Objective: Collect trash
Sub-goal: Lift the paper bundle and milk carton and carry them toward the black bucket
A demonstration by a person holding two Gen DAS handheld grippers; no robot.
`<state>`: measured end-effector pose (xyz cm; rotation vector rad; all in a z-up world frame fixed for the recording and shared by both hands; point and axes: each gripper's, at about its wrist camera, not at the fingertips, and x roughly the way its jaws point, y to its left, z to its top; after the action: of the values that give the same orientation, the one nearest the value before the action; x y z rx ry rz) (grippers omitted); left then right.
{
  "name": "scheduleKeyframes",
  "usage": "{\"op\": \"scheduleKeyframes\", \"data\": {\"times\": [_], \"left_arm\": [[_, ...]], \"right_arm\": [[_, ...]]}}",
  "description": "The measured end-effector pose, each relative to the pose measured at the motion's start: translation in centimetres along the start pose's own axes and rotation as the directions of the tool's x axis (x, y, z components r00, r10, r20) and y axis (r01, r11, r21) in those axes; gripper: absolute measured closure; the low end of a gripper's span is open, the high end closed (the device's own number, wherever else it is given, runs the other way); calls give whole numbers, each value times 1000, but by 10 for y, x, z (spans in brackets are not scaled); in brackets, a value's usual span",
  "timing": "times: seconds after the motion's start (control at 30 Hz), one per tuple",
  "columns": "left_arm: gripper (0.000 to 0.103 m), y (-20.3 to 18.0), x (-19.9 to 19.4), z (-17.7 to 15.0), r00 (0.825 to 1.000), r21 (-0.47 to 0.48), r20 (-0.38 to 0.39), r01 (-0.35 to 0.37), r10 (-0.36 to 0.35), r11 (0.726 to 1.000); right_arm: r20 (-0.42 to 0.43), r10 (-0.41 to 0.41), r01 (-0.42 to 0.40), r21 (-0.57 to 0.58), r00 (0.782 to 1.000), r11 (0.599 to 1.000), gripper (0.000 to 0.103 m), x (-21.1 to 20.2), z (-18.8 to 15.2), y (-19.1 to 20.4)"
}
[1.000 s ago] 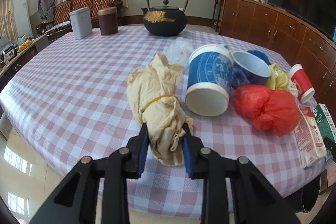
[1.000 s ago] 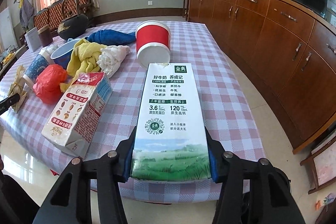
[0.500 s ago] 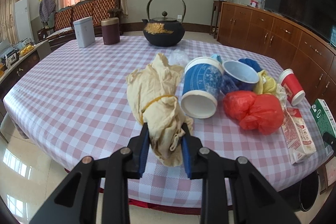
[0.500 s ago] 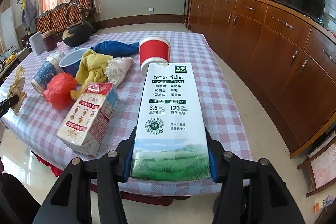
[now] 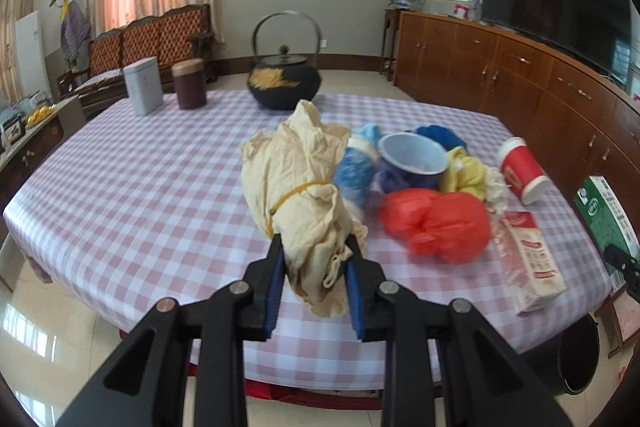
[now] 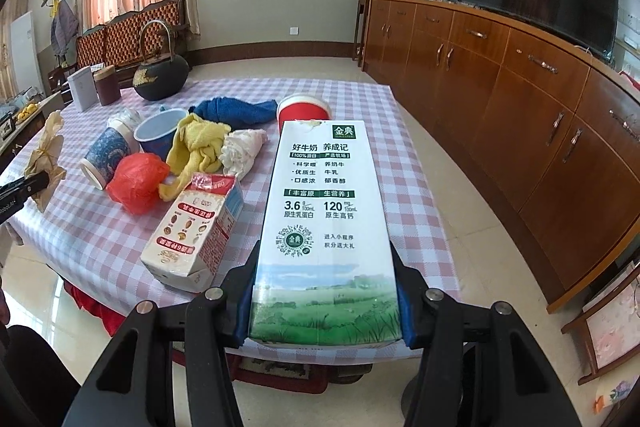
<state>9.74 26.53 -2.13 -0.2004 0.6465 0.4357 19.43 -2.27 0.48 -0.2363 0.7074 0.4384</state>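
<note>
Your left gripper clamps the lower end of the cream paper bundle, which rises between its blue pads above the checked tablecloth. Your right gripper pinches the green-and-white milk carton by its base; the carton hides most of the red cup behind it.

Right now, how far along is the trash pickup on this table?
Early on: nothing visibly binned yet. In hand: the left gripper is shut on the cream paper bundle, and the right gripper is shut on the green milk carton. Left on the checked table: red plastic bag, red-and-white carton, red cup, two blue cups and the rags. A black bin stands beside the table.
</note>
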Motion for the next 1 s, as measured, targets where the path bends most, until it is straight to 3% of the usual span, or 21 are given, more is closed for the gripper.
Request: {"op": "scheduleKeyframes", "data": {"times": [0.47,1.0], "left_arm": [[74,-97,-14,-1,988,114,8,155,-157,981],[74,-211,-16,-26,948,247,-61,319,-313,915]], "right_arm": [[59,-46,43,42,997,998,47,-35,-4,-35],[14,-130,127,141,991,982,47,-43,-44,-116]]}}
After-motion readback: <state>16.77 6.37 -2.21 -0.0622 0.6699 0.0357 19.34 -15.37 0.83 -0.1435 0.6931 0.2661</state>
